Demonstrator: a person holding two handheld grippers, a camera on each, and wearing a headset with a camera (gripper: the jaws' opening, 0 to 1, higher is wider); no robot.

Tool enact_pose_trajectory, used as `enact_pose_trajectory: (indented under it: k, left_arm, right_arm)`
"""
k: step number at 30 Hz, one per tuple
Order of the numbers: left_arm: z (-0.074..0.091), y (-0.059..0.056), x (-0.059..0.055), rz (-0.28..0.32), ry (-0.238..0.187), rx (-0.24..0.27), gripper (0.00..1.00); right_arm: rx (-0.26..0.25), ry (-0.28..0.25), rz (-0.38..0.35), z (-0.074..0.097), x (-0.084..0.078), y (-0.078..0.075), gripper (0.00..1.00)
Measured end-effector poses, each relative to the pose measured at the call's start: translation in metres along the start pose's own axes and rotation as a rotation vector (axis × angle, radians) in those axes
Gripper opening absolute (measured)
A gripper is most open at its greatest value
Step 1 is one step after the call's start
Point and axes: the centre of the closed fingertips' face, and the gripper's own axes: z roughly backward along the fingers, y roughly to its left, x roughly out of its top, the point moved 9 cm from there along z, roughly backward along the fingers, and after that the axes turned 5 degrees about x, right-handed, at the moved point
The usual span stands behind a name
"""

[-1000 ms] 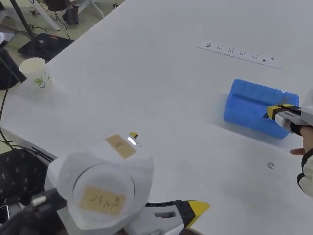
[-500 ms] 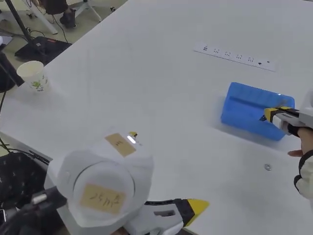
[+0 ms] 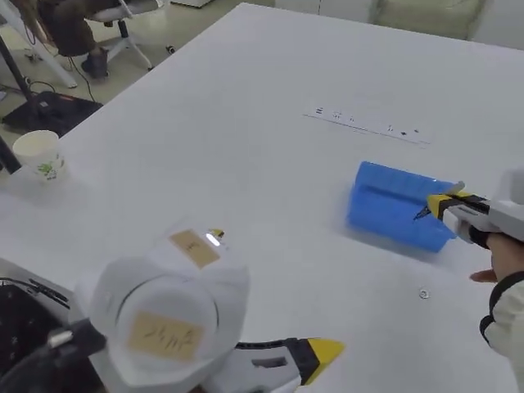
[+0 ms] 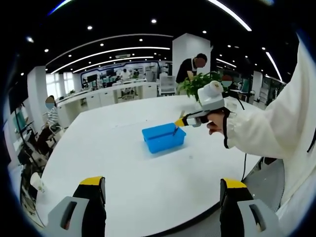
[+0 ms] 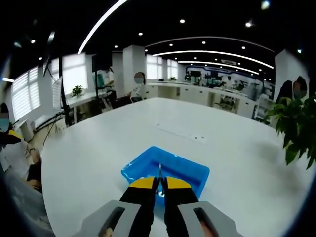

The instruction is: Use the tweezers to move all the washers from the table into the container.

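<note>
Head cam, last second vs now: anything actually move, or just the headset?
Mostly the headset: the whole view shifted. The right gripper stays shut on the tweezers, tips over the blue container; any move of its own is too slight to tell. Nothing taken or let go. The washer lies on the table in the same spot near the container; the left gripper stays open, low.

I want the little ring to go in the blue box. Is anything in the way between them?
Nothing visible is. The washer lies on the bare white table, apart from the blue container, with only open tabletop between them. The right tongs, shut on the tweezers, hang above the container.
</note>
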Motion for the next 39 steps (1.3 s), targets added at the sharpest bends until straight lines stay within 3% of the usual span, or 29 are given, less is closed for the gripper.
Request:
enact_pose_trajectory:
  k: [8,16,30,39]
  left_arm:
    - [0.006,-0.005,0.005,-0.015,-0.032,-0.01,0.99]
    - [0.008,-0.006,0.008,-0.021,-0.052,-0.013,0.99]
    - [0.007,-0.004,0.008,-0.011,-0.053,-0.005,0.99]
    - [0.005,-0.004,0.005,-0.004,-0.038,-0.007,0.99]
  right_arm:
    - [-0.01,-0.014,0.0,0.019,-0.002,0.006,0.02]
    - [-0.01,0.001,-0.021,0.03,-0.014,0.01,0.02]
    - [-0.014,0.088,-0.04,0.034,-0.055,0.017,0.02]
    - [-0.008,0.141,-0.042,0.032,-0.07,0.018,0.03]
